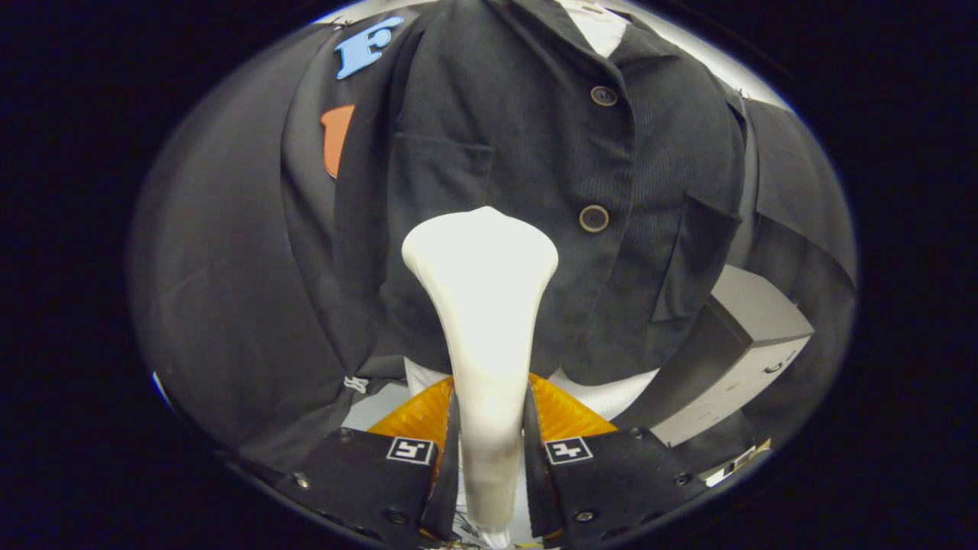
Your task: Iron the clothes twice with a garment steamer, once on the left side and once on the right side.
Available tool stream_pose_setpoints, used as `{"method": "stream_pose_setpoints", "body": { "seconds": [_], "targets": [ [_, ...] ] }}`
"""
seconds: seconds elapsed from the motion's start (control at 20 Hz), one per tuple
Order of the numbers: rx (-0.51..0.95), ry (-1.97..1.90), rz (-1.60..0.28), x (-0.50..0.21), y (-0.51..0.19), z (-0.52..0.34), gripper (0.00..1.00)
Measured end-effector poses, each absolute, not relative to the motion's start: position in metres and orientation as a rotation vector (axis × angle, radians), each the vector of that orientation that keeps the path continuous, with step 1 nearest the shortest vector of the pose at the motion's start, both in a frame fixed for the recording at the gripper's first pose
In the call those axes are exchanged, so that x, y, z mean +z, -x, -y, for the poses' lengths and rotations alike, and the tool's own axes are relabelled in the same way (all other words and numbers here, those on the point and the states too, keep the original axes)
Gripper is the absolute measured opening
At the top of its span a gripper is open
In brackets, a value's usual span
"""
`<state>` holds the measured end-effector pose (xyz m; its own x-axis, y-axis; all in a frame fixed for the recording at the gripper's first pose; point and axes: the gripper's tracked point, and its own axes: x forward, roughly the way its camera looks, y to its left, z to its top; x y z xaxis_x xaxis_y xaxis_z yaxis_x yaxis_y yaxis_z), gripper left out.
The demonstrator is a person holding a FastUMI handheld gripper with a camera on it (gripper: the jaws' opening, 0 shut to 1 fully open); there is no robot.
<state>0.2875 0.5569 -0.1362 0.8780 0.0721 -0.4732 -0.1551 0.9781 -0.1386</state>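
Observation:
A cream-white garment steamer (485, 321) stands up between my fingers, and my gripper (489, 447) is shut on its handle. Its wide head (480, 244) rests against or just in front of a dark jacket (535, 153) hanging straight ahead. The head sits left of the jacket's button line, level with the lower button (594, 218) and below the chest pocket (443, 164). A second button (603, 95) is higher up. A white shirt collar (600, 27) shows at the jacket's neck. Whether the head touches the cloth I cannot tell.
A grey cabinet (752, 336) with a drawer stands low beyond the jacket's right hem. White fabric or a stand (611, 397) shows under the jacket's hem. Black cloth walls close the booth on both sides. An orange ribbed part (569, 416) lies behind my fingers.

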Motion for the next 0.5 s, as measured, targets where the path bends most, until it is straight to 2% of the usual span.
{"method": "stream_pose_setpoints", "body": {
  "seconds": [0.5],
  "targets": [
    [0.144, 0.135, -0.624, -0.218, -0.281, -0.559, 0.39]
  ]
}}
